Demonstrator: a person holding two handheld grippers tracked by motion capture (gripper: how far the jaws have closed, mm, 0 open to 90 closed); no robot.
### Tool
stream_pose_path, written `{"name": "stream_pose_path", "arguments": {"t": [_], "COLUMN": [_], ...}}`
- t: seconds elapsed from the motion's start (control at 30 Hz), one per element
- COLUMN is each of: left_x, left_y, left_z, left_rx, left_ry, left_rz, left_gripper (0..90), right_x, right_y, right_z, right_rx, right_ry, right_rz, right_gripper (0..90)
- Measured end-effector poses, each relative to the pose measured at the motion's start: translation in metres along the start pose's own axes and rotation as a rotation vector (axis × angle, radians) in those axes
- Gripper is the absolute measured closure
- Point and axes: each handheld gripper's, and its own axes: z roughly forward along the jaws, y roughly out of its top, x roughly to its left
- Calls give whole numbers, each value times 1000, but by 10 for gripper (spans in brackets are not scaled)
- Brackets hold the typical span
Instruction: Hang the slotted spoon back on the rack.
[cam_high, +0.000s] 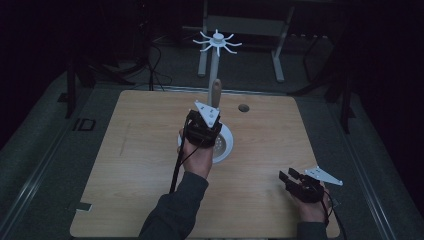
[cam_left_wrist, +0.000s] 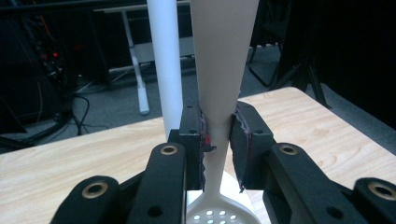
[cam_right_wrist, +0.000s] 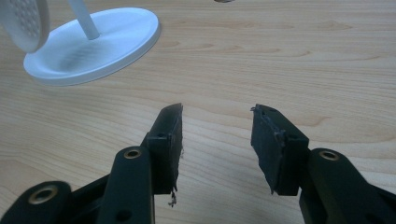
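High view, entry one: my left gripper (cam_high: 209, 131) sits over the middle of the wooden table (cam_high: 150, 165), clamped on a white slotted spoon (cam_high: 216, 92) whose handle stands upright beside the post of the white hanging rack (cam_high: 217, 42).

Left gripper view, entry two: both pads press the narrow neck of the slotted spoon (cam_left_wrist: 219, 70); its perforated head hangs below the jaws, over the rack's round white base (cam_left_wrist: 233, 186), and the rack's post rises just to the left of the handle.

Right gripper view, entry three: my right gripper (cam_right_wrist: 215, 140) is released, jaws spread with nothing between them, low over bare table (cam_right_wrist: 289, 56). The rack base (cam_right_wrist: 93, 44) lies well apart at upper left, with the spoon head (cam_right_wrist: 25, 21) above its edge.

Entry four, markings: "ID" (cam_high: 83, 124) reads on the floor mat left of the table. I can read no brand on the spoon, rack or grippers.
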Motion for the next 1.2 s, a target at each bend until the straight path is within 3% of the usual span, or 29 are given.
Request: {"name": "stream_pose_path", "arguments": {"t": [0.63, 1.2], "left_x": [-2, -2], "left_y": [19, 34], "left_z": [0, 4], "left_rx": [-68, -70], "left_ry": [78, 112], "left_rz": [-2, -11], "left_gripper": [755, 755], "right_x": [-1, -2], "right_y": [0, 0], "right_z": [-1, -1], "right_rx": [-5, -5], "right_ry": [-3, -4], "right_rz": [1, 2], "right_gripper": [526, 525]}}
